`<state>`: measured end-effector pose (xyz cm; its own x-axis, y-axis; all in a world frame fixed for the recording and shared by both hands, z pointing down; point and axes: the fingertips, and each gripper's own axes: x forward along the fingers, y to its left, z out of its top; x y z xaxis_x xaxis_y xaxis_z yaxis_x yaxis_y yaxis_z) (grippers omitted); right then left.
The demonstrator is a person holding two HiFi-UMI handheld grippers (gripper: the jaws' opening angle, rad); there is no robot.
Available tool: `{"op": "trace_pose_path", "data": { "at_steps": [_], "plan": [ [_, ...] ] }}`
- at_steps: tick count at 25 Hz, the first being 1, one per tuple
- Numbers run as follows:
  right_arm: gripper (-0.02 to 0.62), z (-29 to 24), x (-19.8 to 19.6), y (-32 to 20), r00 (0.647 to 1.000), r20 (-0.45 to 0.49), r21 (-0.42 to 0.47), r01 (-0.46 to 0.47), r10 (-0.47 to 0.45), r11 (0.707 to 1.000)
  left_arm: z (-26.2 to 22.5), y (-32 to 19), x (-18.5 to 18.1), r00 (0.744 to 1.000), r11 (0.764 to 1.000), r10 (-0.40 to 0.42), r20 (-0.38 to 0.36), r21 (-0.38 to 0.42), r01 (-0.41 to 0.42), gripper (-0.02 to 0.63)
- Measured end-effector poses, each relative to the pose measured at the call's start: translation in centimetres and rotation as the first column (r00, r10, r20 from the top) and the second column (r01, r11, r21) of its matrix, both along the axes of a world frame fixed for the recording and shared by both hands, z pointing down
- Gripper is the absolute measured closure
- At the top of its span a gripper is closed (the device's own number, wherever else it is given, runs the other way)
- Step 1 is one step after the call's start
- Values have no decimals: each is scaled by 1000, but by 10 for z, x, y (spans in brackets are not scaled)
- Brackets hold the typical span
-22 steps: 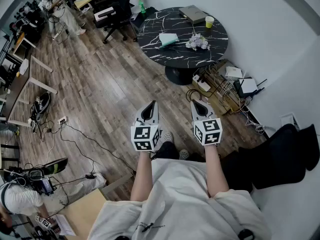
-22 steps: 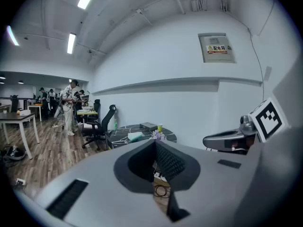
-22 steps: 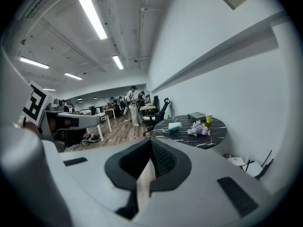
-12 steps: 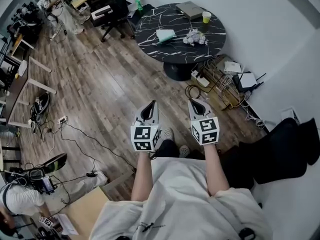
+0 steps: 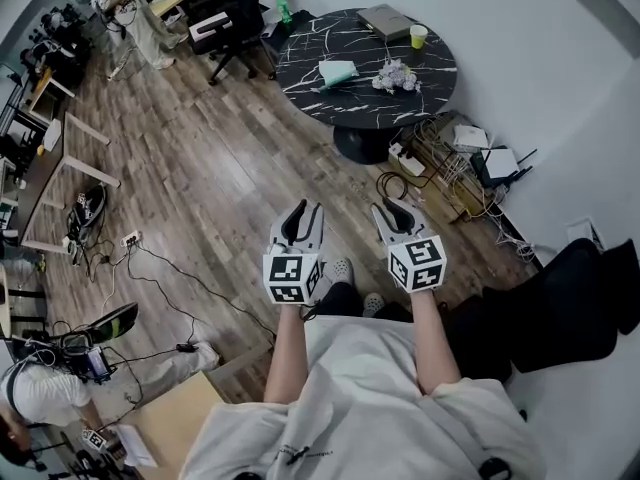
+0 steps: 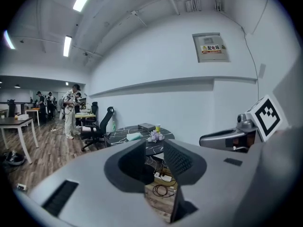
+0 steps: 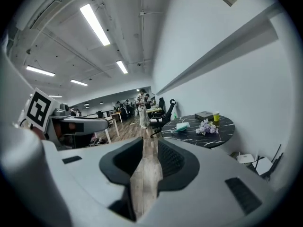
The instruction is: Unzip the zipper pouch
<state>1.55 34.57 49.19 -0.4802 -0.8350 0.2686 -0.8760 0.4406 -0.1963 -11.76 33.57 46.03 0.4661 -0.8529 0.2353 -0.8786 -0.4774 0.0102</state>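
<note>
Empty left gripper (image 5: 303, 211) with jaws apart, empty right gripper (image 5: 391, 208) with jaws narrowly apart, both over wooden floor (image 5: 200, 168), pale green zipper pouch (image 5: 338, 72) lying on round black table (image 5: 300, 63), well apart from both

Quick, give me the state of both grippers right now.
Left gripper: open, jaws apart, nothing between them.
Right gripper: open, with a narrower gap, nothing between them.
</note>
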Motion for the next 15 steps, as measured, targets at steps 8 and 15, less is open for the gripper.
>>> {"op": "trace_pose_path", "data": {
  "at_steps": [8, 15],
  "plan": [
    [445, 1, -14, 1, 999, 34, -15, 25, -25, 1000, 2, 0, -20, 998, 999, -41, 46, -34, 42, 472],
    [437, 18, -6, -15, 998, 40, -29, -38, 39, 999, 16, -19, -22, 999, 998, -30, 23, -52, 31, 472]
  ]
}}
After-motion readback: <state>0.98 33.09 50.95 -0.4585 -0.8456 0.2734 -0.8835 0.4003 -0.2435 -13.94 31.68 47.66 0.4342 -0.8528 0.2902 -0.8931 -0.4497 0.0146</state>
